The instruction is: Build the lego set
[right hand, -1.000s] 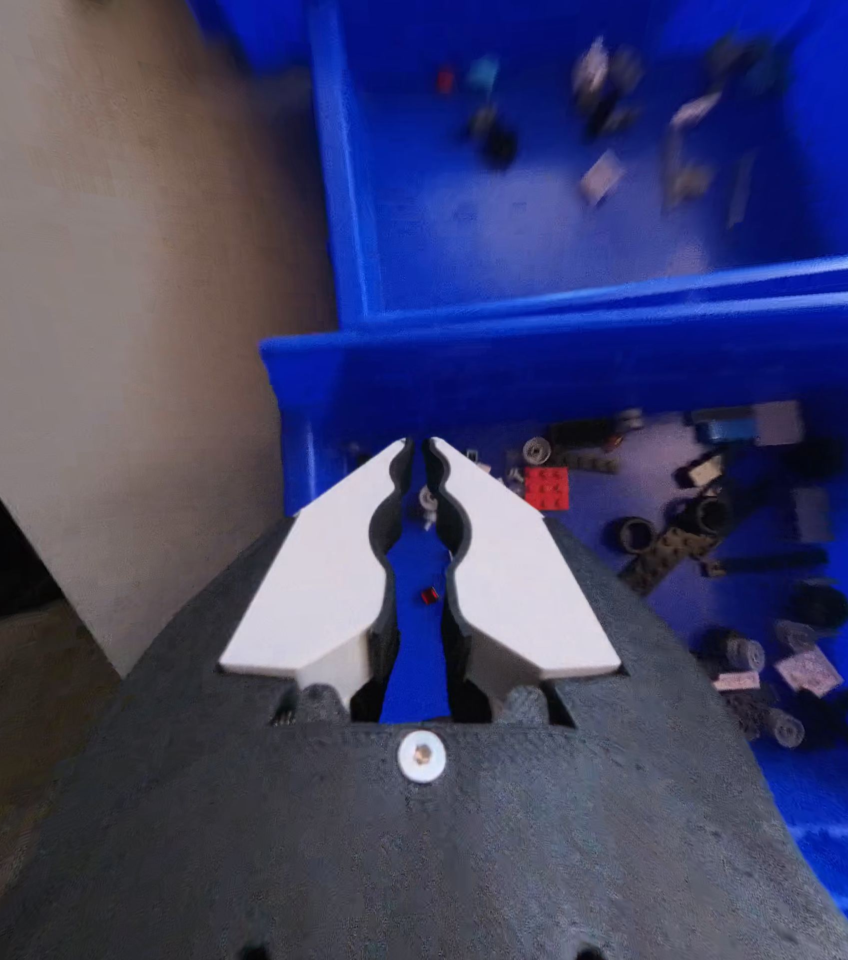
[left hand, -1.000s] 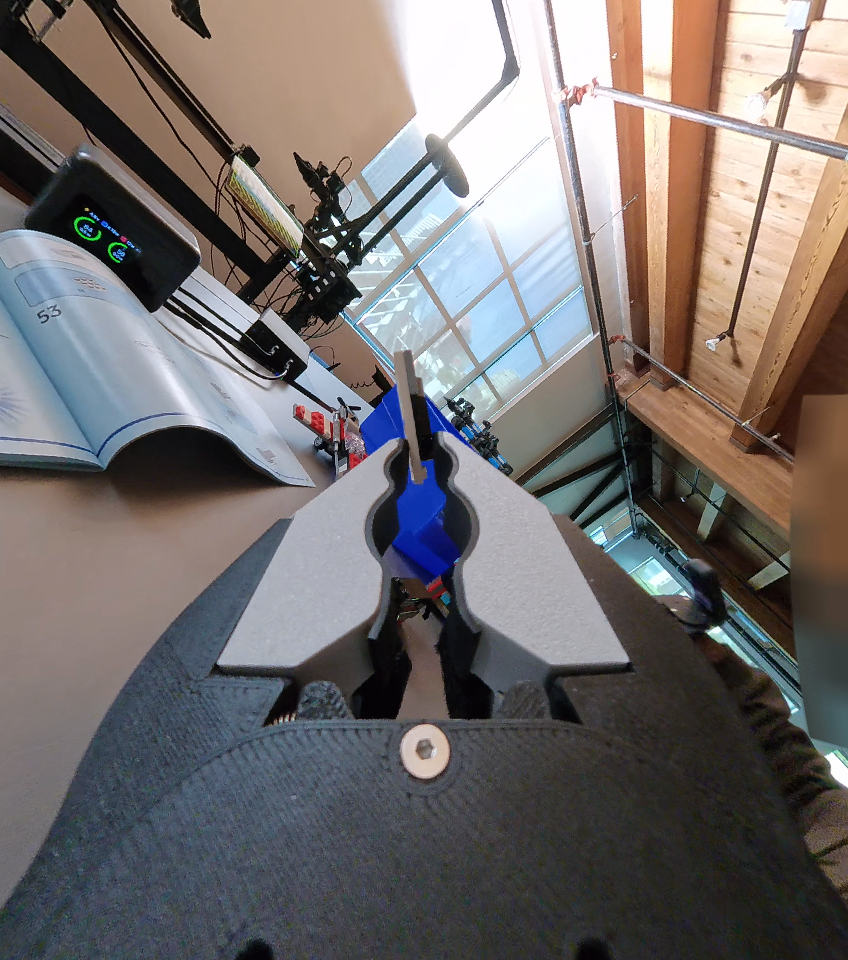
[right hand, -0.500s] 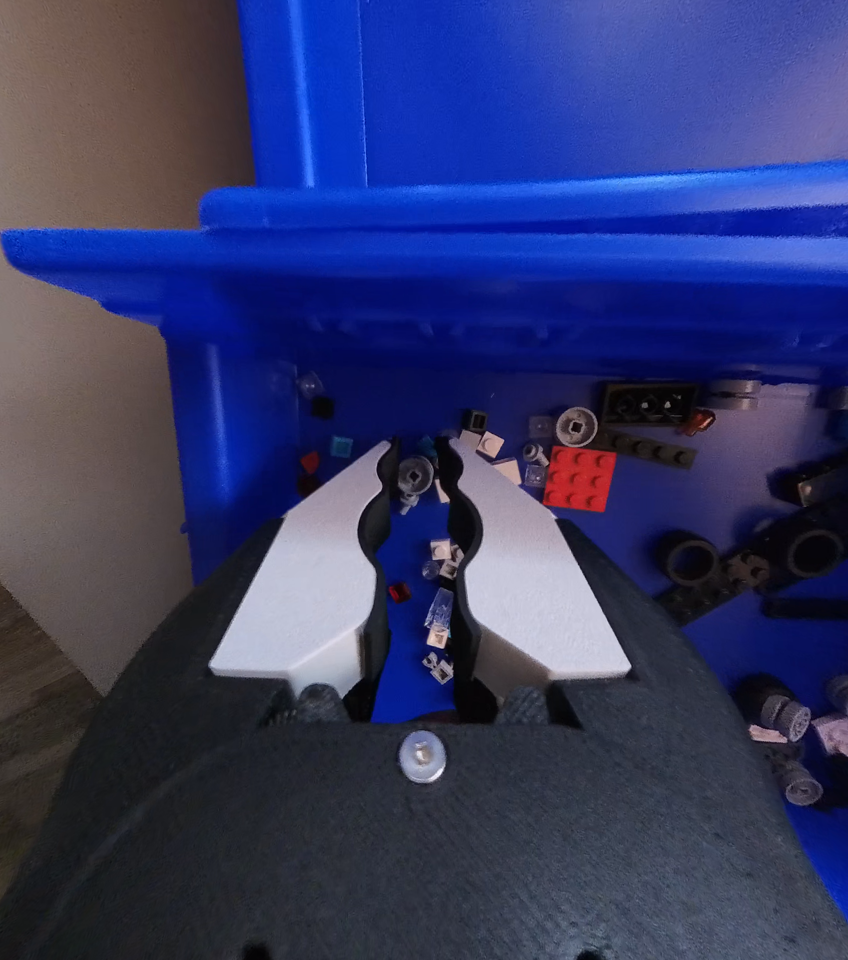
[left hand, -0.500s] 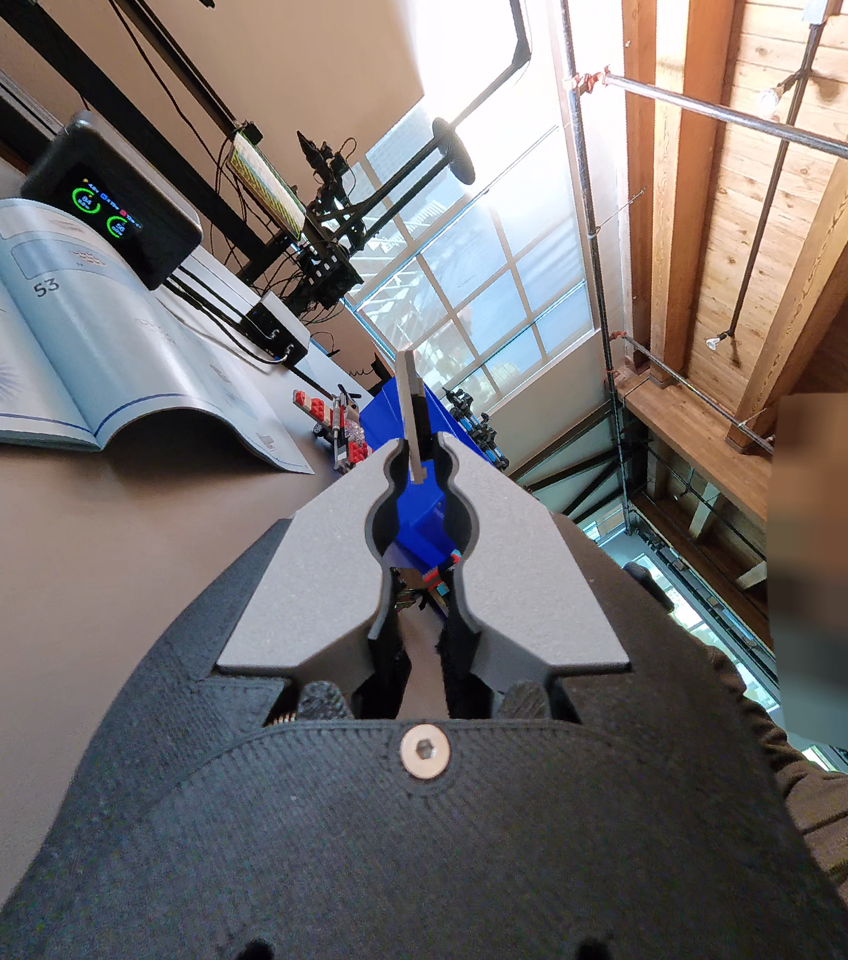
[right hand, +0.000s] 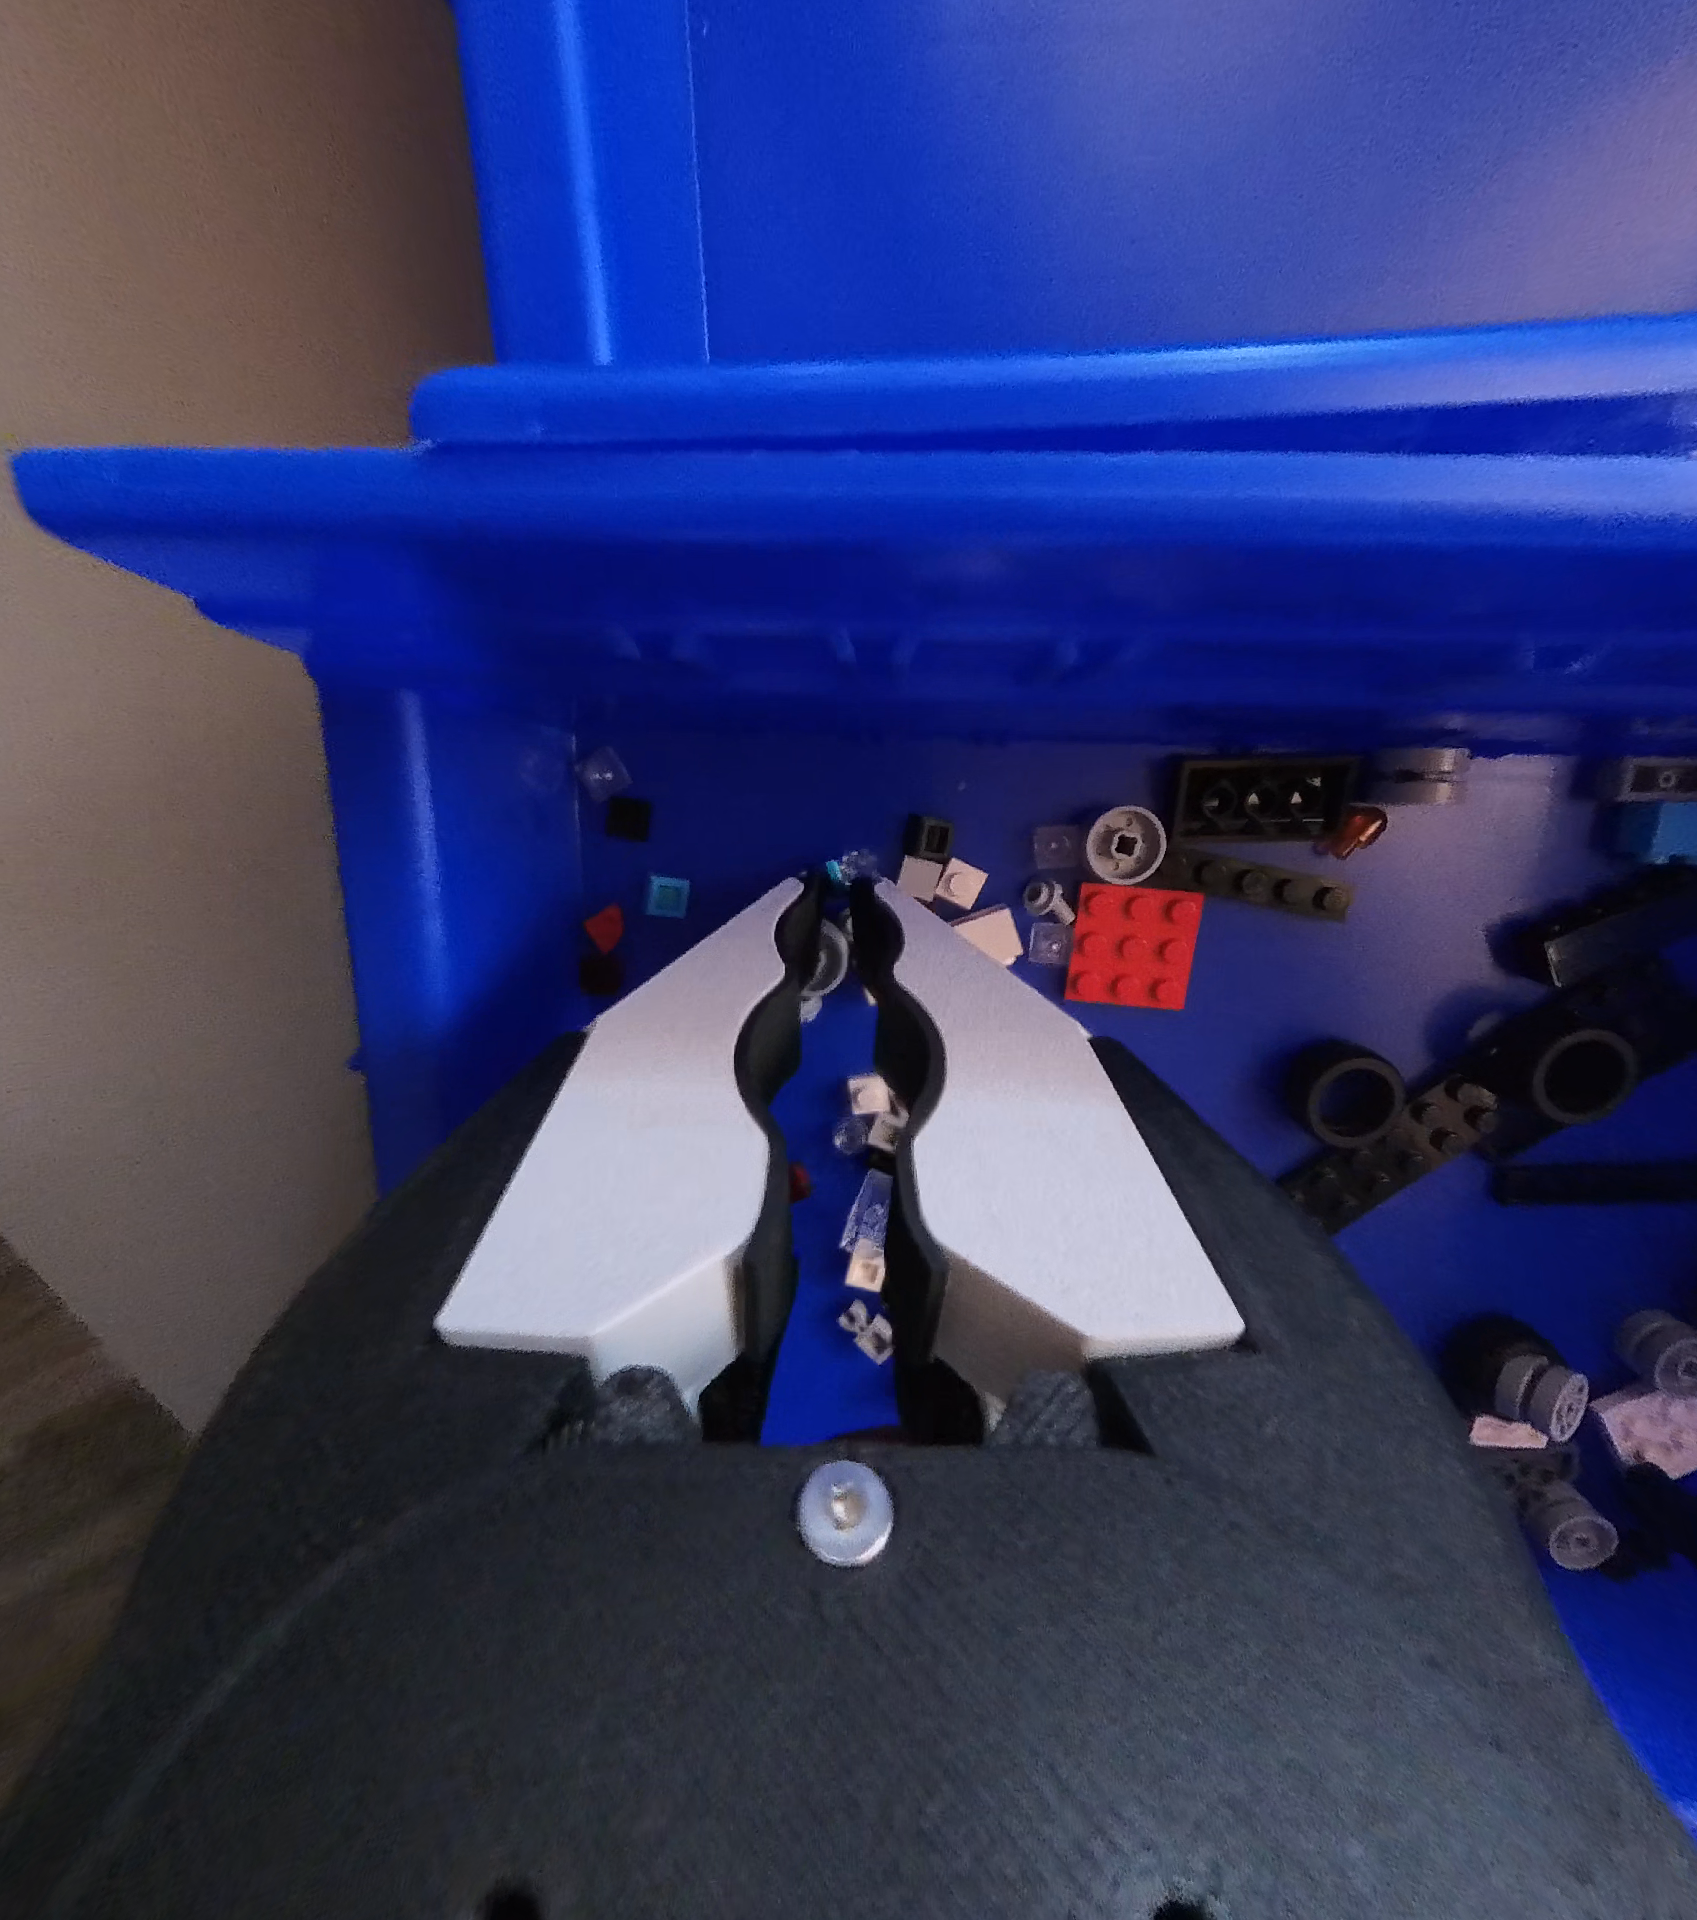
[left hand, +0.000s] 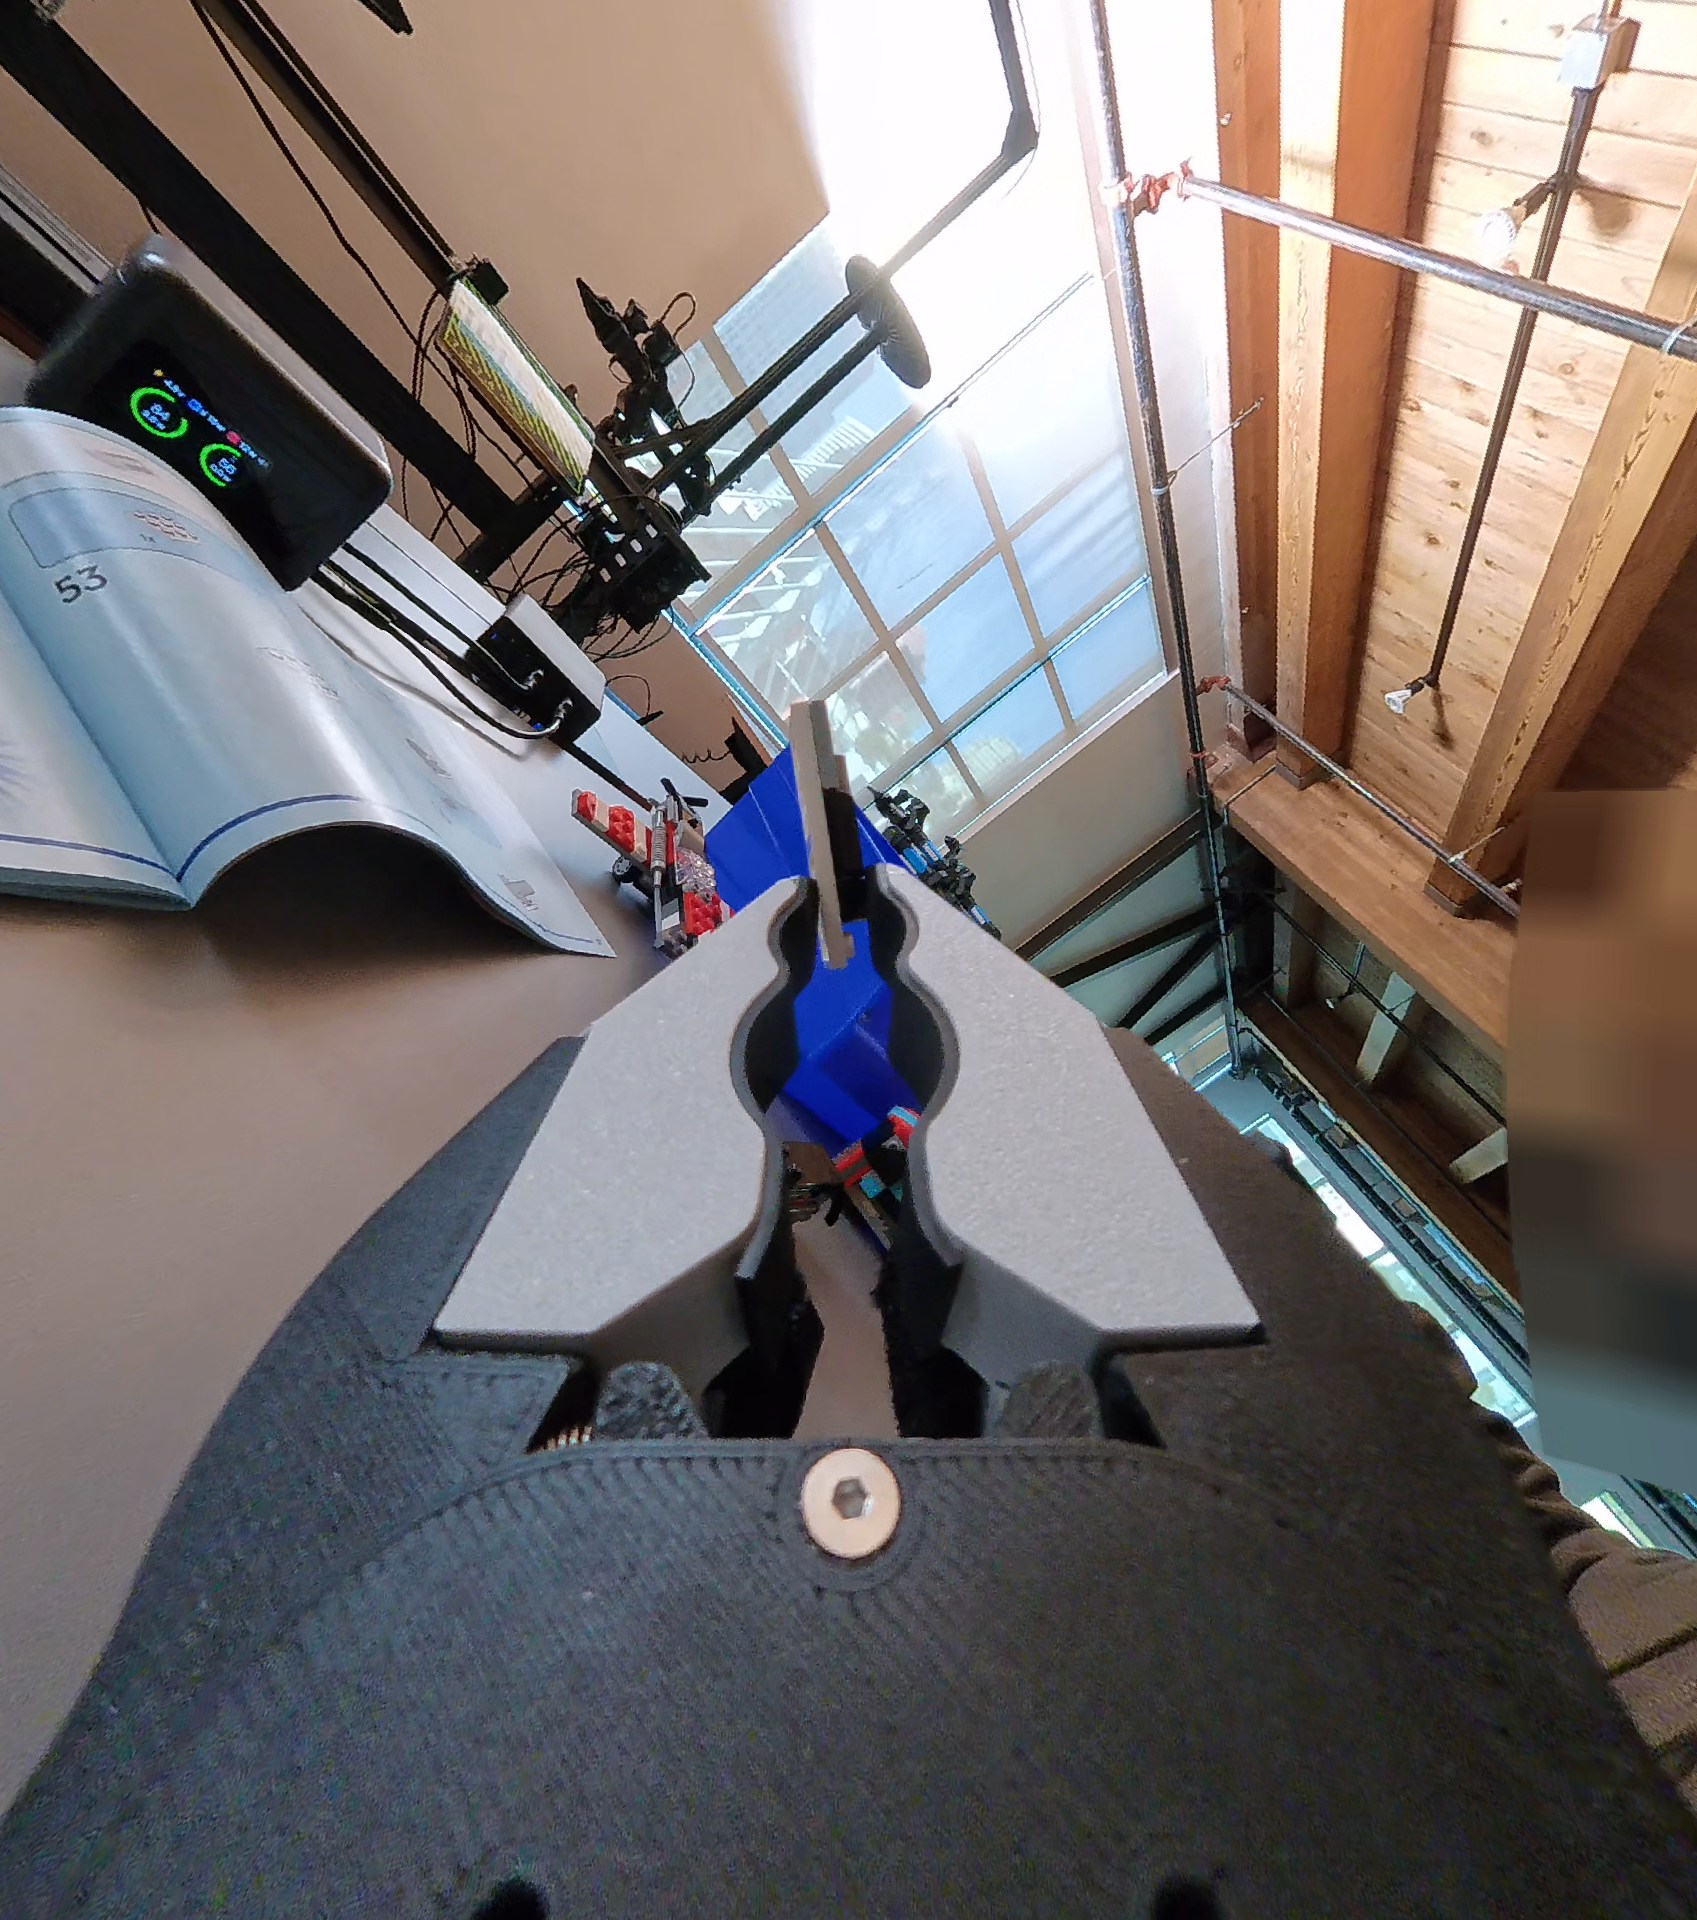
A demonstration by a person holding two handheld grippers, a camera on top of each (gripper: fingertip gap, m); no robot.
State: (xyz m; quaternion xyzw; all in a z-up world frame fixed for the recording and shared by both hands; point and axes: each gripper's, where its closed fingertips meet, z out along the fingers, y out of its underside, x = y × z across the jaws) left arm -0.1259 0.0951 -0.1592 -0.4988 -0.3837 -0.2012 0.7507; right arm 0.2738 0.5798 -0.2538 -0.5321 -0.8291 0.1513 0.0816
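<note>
Your left gripper (left hand: 842,894) is clenched on a thin grey flat piece (left hand: 816,810) with a black part behind it. The piece stands edge-on between the fingertips and sticks out well past them, up toward the window (left hand: 937,582). Both pads press on its lower end.

Just behind that piece, seen through the gap of the fingers, is a blue bin (left hand: 839,1039). To its left on the counter (left hand: 148,1091) stands a small brick model (left hand: 657,852) in red, white and grey. Farther left lies an open instruction booklet (left hand: 148,665), its right page curling up off the counter. Beyond the booklet sit a black device with a lit screen (left hand: 210,426) and a small black box with cables (left hand: 537,675).

Your right gripper (right hand: 831,894) is down inside a blue bin (right hand: 823,520), in its near left corner. The fingers are almost together, with a small clear-and-teal bit (right hand: 844,868) right at the tips. I cannot tell whether the pads are pinching it or whether it only lies there on the bin floor. A grey round piece (right hand: 828,951) shows in the gap just behind the tips.

Loose bricks lie scattered around the fingers. To the right are a red square plate (right hand: 1135,943), a grey round plate (right hand: 1126,836), tan tiles (right hand: 958,883) and a long dark plate (right hand: 1259,885). To the left are a teal tile (right hand: 667,896) and a red slope (right hand: 603,927). Black rings (right hand: 1353,1103) and grey wheels (right hand: 1540,1397) lie farther right.
</note>
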